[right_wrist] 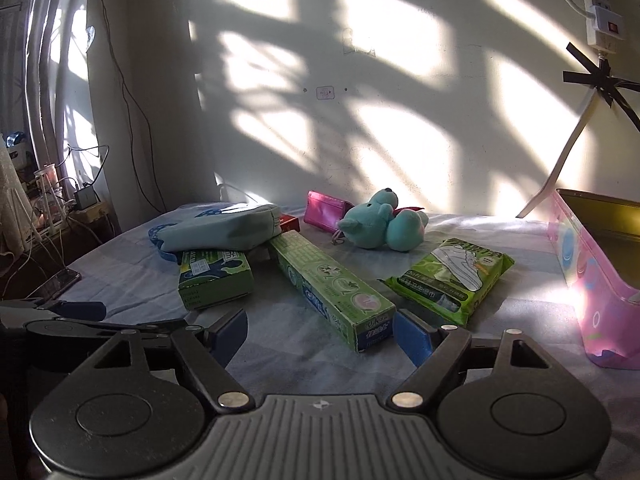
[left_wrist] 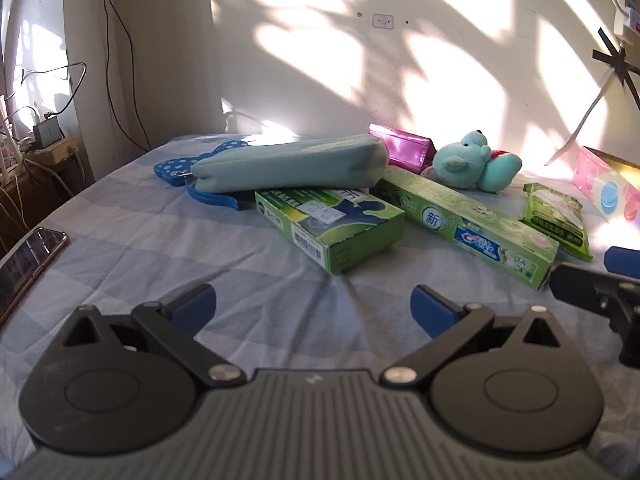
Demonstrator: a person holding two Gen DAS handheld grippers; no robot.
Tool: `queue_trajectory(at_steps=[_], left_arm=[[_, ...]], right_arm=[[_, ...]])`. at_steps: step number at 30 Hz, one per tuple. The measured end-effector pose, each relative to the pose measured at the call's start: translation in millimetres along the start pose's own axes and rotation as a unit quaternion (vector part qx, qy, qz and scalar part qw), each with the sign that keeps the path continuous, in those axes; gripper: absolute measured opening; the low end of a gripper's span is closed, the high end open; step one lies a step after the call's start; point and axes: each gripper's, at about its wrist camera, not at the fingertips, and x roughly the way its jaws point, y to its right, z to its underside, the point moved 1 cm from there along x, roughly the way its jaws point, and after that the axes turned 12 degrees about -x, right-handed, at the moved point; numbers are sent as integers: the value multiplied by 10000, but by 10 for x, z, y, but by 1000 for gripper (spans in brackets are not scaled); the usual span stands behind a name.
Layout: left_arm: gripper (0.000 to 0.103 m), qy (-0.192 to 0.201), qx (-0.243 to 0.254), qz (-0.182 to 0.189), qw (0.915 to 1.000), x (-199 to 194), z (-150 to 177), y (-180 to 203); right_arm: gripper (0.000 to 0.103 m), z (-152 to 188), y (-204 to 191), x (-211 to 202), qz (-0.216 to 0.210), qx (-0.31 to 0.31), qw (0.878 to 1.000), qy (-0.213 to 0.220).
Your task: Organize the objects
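On the blue checked bedsheet (left_wrist: 160, 240) a teal pencil case (left_wrist: 288, 166) rests partly on a short green box (left_wrist: 332, 232). A long green toothpaste box (left_wrist: 468, 220) lies to their right. Behind it are a teal plush toy (left_wrist: 472, 162) and a shiny pink pouch (left_wrist: 400, 146), with a green wipes pack (left_wrist: 556, 216) further right. My left gripper (left_wrist: 314, 306) stands open over bare sheet, short of the green box. My right gripper (right_wrist: 322, 334) is open. The toothpaste box's near end (right_wrist: 372, 328) sits just ahead of its right finger, untouched.
An open pink box (right_wrist: 600, 280) stands at the right edge of the bed. A phone (left_wrist: 28, 264) lies at the left edge. A blue polka-dot item (left_wrist: 176, 168) peeks from under the pencil case, and a red packet (right_wrist: 290, 224) lies behind it. Cables crowd the left corner.
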Motion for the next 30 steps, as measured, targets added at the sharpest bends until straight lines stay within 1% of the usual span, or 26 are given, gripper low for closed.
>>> queue_trajectory(at_steps=[2,4,7,10,11,12,15,16,19,23,24,25,26,27,30], left_arm=[[103,18,17,-6,10000,16,-78,-105],[103,-50,5,36,10000,35,-169,-217],[103,-97,40,89,9999,75,-257,-348],[103,-142,242,191,9994,156,-375,-423],[102,-187,229,264,9992,185,-431,-456],[99,-224,176,347,9990,206,-483,-488],[98,-272,24,431,9987,256,-588,-553],[98,-273,-3,453,9986,265,-605,-569],[98,-329,-78,445,9984,304,-619,-622],[98,-375,-211,339,9985,343,-596,-708],[98,-403,-262,339,9983,350,-591,-730],[98,-422,-298,337,9981,352,-584,-750],[98,-424,-314,335,9980,347,-574,-765],[98,-419,-311,340,9981,339,-563,-773],[98,-472,-252,420,9977,345,-525,-766]], right_arm=[[78,-49,-74,45,-119,-142,9998,-11],[78,-112,-139,105,-195,-283,9994,18],[78,-182,-213,225,-318,-306,9990,58],[78,-257,-324,394,-474,-446,9979,20],[78,-291,-370,466,-549,-551,9970,-20],[78,-322,-419,541,-608,-648,9960,-67],[79,-396,-529,770,-630,-773,9949,-164],[83,-420,-554,859,-686,-772,9943,-246],[89,-483,-623,1120,-854,-825,9921,-411],[91,-536,-718,1532,-804,-950,9900,-661],[89,-529,-734,1634,-831,-961,9889,-775],[80,-511,-739,1705,-926,-929,9873,-897],[82,-499,-740,1705,-926,-921,9877,-855],[81,-496,-729,1665,-953,-914,9878,-822],[80,-425,-645,1492,-1194,-793,9860,-857]])
